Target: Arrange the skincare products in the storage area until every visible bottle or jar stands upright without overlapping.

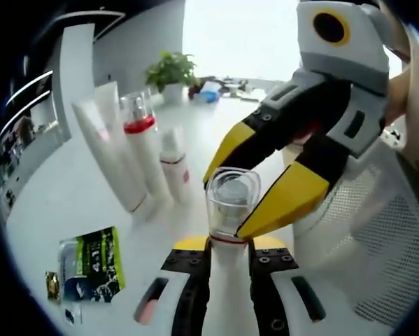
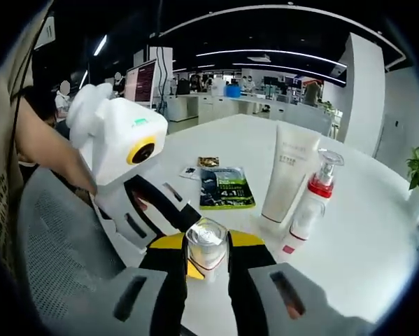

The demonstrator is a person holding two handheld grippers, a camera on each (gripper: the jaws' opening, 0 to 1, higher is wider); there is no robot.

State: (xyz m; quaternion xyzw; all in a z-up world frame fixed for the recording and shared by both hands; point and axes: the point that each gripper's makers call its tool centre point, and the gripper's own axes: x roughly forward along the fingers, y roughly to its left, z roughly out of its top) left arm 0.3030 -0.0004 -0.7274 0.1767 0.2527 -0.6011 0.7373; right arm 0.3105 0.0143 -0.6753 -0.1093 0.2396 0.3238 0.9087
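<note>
Two grippers meet on one white bottle (image 1: 226, 294) with a clear cap: the left gripper (image 1: 223, 245) clamps its body, the right gripper (image 2: 208, 255) pinches the cap (both closed tight). Beyond stand a pump bottle (image 1: 145, 150) and tubes (image 1: 108, 150) on the white table (image 1: 55, 203), a green packet (image 1: 97, 264) nearer.

Open-plan office: desks with monitors (image 2: 143, 80), ceiling strip lights (image 2: 265, 52), potted plant (image 1: 171, 71).
</note>
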